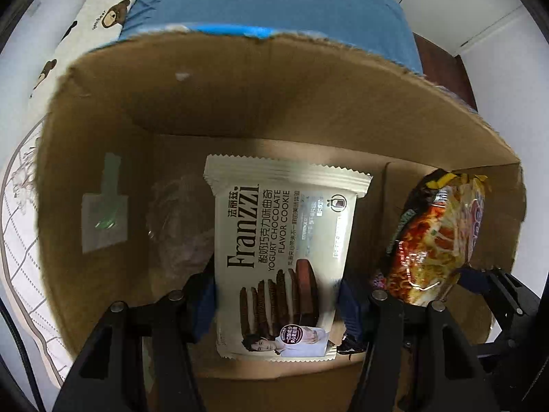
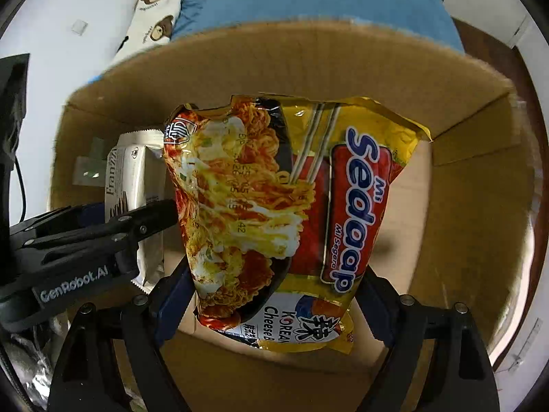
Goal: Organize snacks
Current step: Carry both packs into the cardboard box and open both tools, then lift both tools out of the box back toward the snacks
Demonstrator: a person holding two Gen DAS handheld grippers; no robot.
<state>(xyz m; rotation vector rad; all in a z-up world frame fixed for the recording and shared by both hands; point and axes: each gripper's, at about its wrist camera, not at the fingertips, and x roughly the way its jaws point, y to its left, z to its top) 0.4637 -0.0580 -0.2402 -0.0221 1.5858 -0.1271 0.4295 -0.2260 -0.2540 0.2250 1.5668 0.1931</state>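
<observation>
1. My left gripper (image 1: 278, 295) has the Franzzi cookie pack (image 1: 284, 257) clamped between its blue pads. The pack's long axis runs straight away from the camera, along the fingers, with its crimped top edge farthest out and pointing down into the cardboard box (image 1: 240, 103).
2. The left jaws are partly closed, pressing on both long sides of the cookie pack near its lower end. No gap shows at either pad.
3. My right gripper (image 2: 274, 295) carries the Mi Sedaap noodle packet (image 2: 274, 213). Its long axis also runs along the fingers, with its crumpled far end hanging over the box's open interior.
4. The right jaws stand wide, yet both pads bear on the packet's lower sides, so it is gripped.
5. Both snacks hang inside the box opening, side by side and close together, cookies on the left and noodles on the right. I can't tell whether either touches the box floor.
6. A blue sheet (image 1: 274, 0) lies beyond the box's far wall.
</observation>
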